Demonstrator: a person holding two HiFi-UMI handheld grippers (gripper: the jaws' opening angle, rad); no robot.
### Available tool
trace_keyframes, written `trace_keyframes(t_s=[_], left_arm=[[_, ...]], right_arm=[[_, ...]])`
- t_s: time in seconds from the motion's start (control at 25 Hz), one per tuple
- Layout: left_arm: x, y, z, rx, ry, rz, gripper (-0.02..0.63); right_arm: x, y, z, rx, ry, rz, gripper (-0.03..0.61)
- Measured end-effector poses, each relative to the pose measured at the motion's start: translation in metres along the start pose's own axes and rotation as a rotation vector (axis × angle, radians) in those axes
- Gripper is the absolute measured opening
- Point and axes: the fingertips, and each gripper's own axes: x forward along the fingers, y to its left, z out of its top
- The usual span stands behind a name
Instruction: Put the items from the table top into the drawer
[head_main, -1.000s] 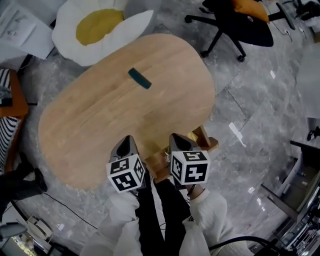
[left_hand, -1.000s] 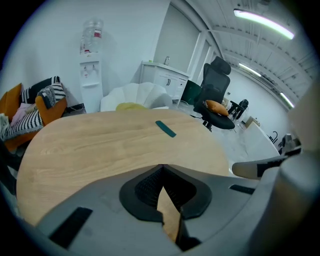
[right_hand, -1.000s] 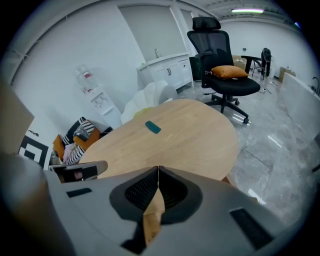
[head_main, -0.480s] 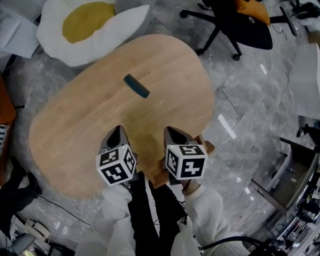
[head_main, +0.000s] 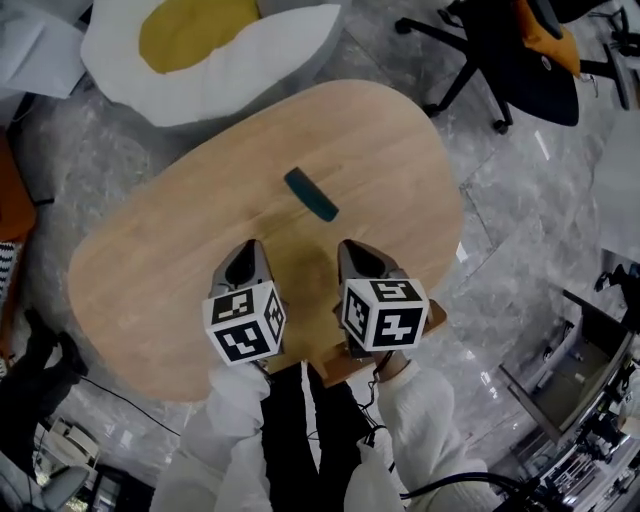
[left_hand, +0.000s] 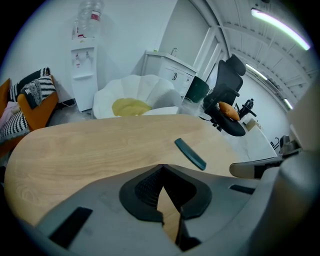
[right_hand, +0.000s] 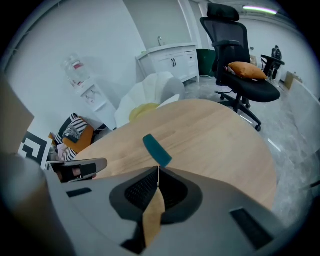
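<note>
Drawer: wooden drawer (head_main: 338, 366) under oval wooden table (head_main: 150, 260) at 6 o'clock, contents hidden | item: dark teal flat bar (head_main: 311, 194) on tabletop, 12 o'clock of grippers | left gripper (head_main: 247, 262), right gripper (head_main: 357, 258): side by side, pointing steeply down, jaws closed, empty

White fleecy sleeves (head_main: 412, 412), black trousers (head_main: 298, 430), grey left gripper (head_main: 248, 246) and right gripper (head_main: 351, 246), black-and-white marker cubes (head_main: 246, 322)
</note>
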Motion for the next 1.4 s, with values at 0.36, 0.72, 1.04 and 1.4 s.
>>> trace_keyframes(t_s=[0.36,0.72,1.04,1.4], left_arm=[[0.03,0.022,0.032,-0.01,0.016,-0.001,-0.006],[0.042,0.038,0.033,-0.032,0.042,0.005,-0.006],[0.046,0.047,0.035,-0.05,0.044,0.01,-0.006],[0.046,0.056,0.028,-0.085,0.048,0.017,-0.006]], right_arm=[[0.044,0.01,0.039,-0.058,0.047,-0.003,0.064],[0.065,0.017,0.043,-0.081,0.08,0.012,0.066],[0.079,0.025,0.043,-0.144,0.129,0.024,0.184],[0.092,0.026,0.043,-0.337,0.195,0.001,0.244]])
